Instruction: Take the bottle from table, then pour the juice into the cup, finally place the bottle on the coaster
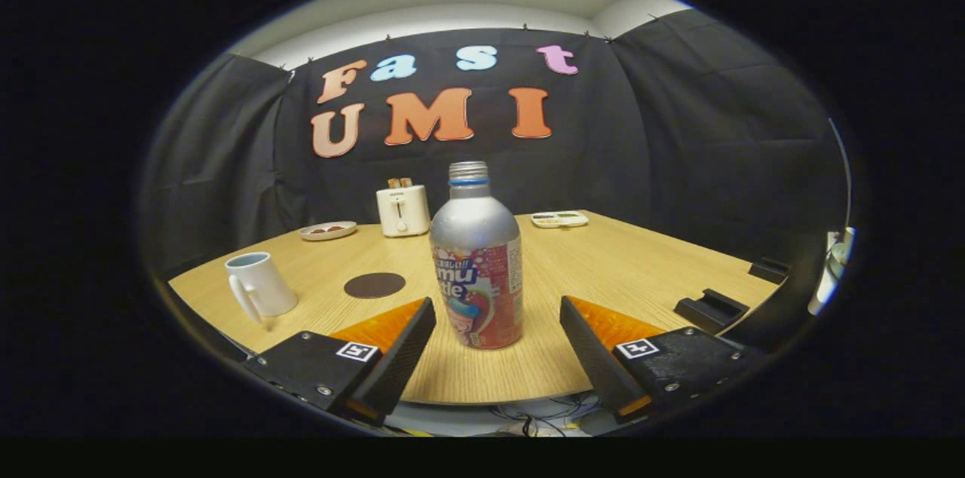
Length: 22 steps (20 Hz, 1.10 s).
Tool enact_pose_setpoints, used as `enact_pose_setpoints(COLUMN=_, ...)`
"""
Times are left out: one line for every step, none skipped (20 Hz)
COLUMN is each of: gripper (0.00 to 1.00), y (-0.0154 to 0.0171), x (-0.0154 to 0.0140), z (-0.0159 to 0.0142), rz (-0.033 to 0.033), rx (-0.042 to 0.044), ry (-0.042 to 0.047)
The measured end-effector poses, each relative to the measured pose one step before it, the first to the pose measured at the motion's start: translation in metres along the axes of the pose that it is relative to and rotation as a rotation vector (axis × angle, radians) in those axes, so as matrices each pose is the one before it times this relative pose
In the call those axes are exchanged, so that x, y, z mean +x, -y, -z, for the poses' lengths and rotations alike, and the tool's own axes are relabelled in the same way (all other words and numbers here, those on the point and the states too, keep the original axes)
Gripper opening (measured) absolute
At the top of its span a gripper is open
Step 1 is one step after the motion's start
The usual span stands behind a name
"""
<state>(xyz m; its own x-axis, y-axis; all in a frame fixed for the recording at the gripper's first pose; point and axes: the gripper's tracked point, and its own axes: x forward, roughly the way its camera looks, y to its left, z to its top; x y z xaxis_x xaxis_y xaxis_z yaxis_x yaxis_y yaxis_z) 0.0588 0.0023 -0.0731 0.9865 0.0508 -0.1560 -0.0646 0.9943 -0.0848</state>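
Fingers: gripper (497,316) spread wide, holding nothing.
Bottle (476,267): upright at 12 o'clock, between fingertips.
Advice: advance level, clamp the label band.

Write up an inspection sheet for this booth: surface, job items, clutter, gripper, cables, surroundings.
Surface: wooden table, light grain.
Job's things: bottle upright, cap off, just ahead of the fingers; white cup upright to the bottle's left; dark round coaster flat between cup and bottle.
Clutter: white toaster at the far edge with toast in its slots; small plate beside it; flat white tray at the far edge; two black blocks at the right edge.
Gripper: gripper open, fingers either side of the bottle's base, not touching it.
Cables: loose wires below the table's near edge.
Surroundings: black cloth wall, pale ceiling above.
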Motion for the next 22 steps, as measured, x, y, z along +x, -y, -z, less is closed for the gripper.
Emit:
enact_pose_setpoints(gripper=0.98, y=-0.00191, x=0.00346, z=0.00031, rz=-0.00389, rx=0.0131, ry=-0.00425)
enact_pose_setpoints(gripper=0.98, y=-0.00264, x=0.00396, z=-0.00011, rz=-0.00616, rx=0.01372, ry=-0.00602)
enact_pose_setpoints(gripper=0.98, y=-0.00268, x=0.00231, z=0.00169, rz=-0.00957, rx=0.00859, ry=-0.00717)
enact_pose_setpoints(gripper=0.97, y=-0.00237, x=0.00287, z=0.00079, rz=-0.00444, rx=0.00362, ry=-0.00663)
enact_pose_setpoints(gripper=0.96, y=-0.00051, x=0.00356, z=0.0004, rz=-0.00209, rx=-0.00381, ry=-0.00221)
enact_pose_setpoints(gripper=0.96, y=-0.00099, x=0.00272, z=-0.00012, rz=0.0003, rx=-0.01042, ry=-0.00226)
enact_pose_setpoints(gripper=0.96, y=-0.00062, x=0.0024, z=0.00076, rz=0.00161, rx=-0.01411, ry=-0.00016)
enact_pose_setpoints(gripper=0.96, y=-0.00099, x=0.00143, z=0.00022, rz=0.00176, rx=-0.01421, ry=-0.0014)
enact_pose_setpoints(gripper=0.94, y=-0.00081, x=0.00244, z=0.00187, rz=0.00243, rx=-0.01257, ry=-0.00239)
enact_pose_setpoints(gripper=0.92, y=-0.0011, x=0.00199, z=0.0016, rz=-0.00013, rx=-0.00922, ry=-0.00505)
enact_pose_setpoints(gripper=0.89, y=-0.00035, x=0.00199, z=0.00265, rz=0.00016, rx=-0.00602, ry=-0.00603)
enact_pose_setpoints(gripper=0.87, y=0.00042, x=0.00186, z=0.00228, rz=0.00411, rx=-0.00451, ry=-0.00742)
enact_pose_setpoints(gripper=0.83, y=0.00233, x=0.00005, z=0.00107, rz=0.01144, rx=-0.00337, ry=-0.00216)
enact_pose_setpoints(gripper=0.81, y=0.00058, x=-0.00066, z=-0.00265, rz=0.00483, rx=0.00356, ry=0.0114)
enact_pose_setpoints(gripper=0.78, y=-0.00091, x=0.00006, z=0.0025, rz=-0.00007, rx=-0.00439, ry=-0.00524)
enact_pose_setpoints(gripper=0.77, y=-0.00081, x=-0.00088, z=-0.001, rz=0.00353, rx=-0.00071, ry=-0.00008)
enact_pose_setpoints(gripper=0.78, y=-0.00089, x=-0.00074, z=-0.00104, rz=0.00209, rx=0.00151, ry=-0.00234)
enact_pose_setpoints(gripper=0.77, y=-0.00179, x=-0.00207, z=-0.00063, rz=-0.00202, rx=0.00032, ry=-0.00092)
enact_pose_setpoints(gripper=0.77, y=-0.00242, x=-0.00199, z=-0.00127, rz=-0.00214, rx=-0.00308, ry=0.00163)
enact_pose_setpoints(gripper=0.77, y=-0.00388, x=-0.00188, z=-0.00269, rz=-0.00457, rx=-0.00757, ry=0.00634)
enact_pose_setpoints(gripper=0.77, y=-0.00318, x=-0.00265, z=-0.00339, rz=-0.0037, rx=-0.01126, ry=0.00771)
enact_pose_setpoints(gripper=0.77, y=-0.00374, x=-0.00195, z=-0.00353, rz=-0.0046, rx=-0.01754, ry=0.00698)
